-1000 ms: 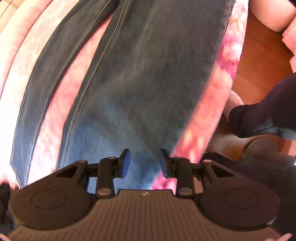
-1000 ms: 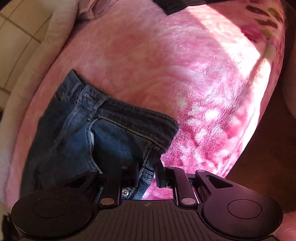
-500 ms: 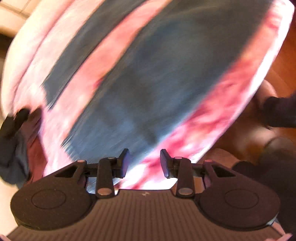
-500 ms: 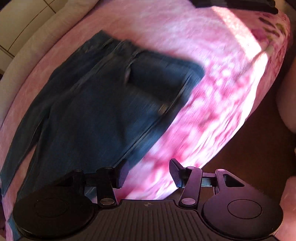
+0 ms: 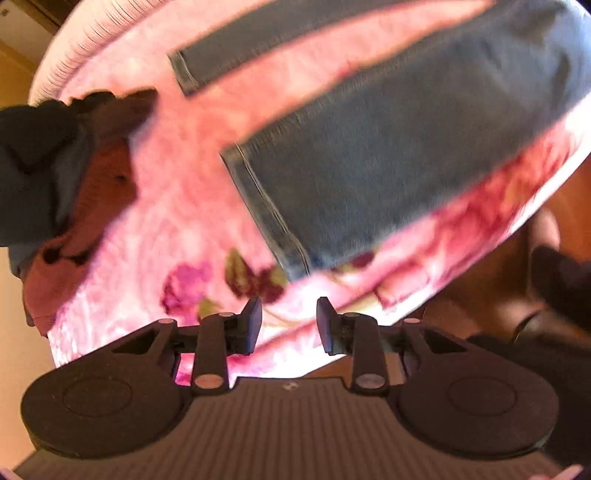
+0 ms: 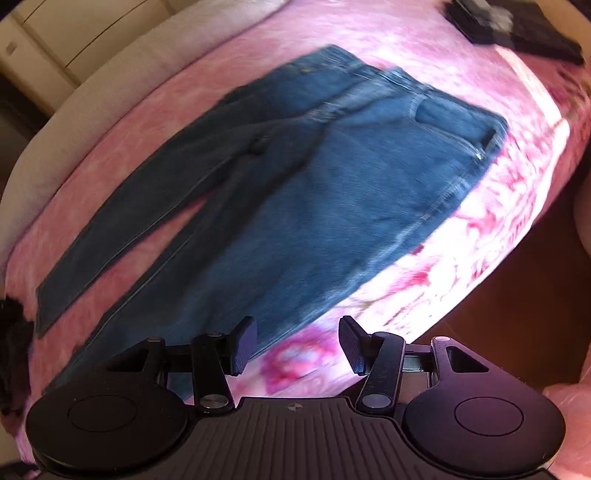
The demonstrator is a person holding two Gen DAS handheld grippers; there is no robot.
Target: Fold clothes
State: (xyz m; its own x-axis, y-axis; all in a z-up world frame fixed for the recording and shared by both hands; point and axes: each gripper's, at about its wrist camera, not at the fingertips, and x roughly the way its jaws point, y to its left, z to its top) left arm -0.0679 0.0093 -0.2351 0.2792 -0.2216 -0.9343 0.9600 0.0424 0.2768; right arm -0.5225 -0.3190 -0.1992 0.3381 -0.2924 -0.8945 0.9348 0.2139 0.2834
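Note:
Blue jeans [image 6: 295,192] lie spread flat on a pink floral blanket [image 6: 498,206], waistband at the upper right, both legs running down to the left. In the left wrist view the two leg hems show, the near leg [image 5: 388,162] and the far leg [image 5: 236,55]. My left gripper [image 5: 289,325] hovers above the blanket's edge just below the near hem, open with nothing between its fingers. Over the near edge of the jeans, my right gripper [image 6: 297,345] stands open and holds nothing.
A heap of dark and rust-red clothes [image 5: 62,177] sits at the blanket's left end. A dark folded item [image 6: 517,29] lies at the far right corner. Wooden floor [image 6: 517,314] shows beyond the bed's edge, with a dark shape [image 5: 561,280] at the right.
The right gripper let go of the jeans' waistband, opened wider and drew back and up, so the whole jeans now show. The left gripper swept along the leg to beyond its hem.

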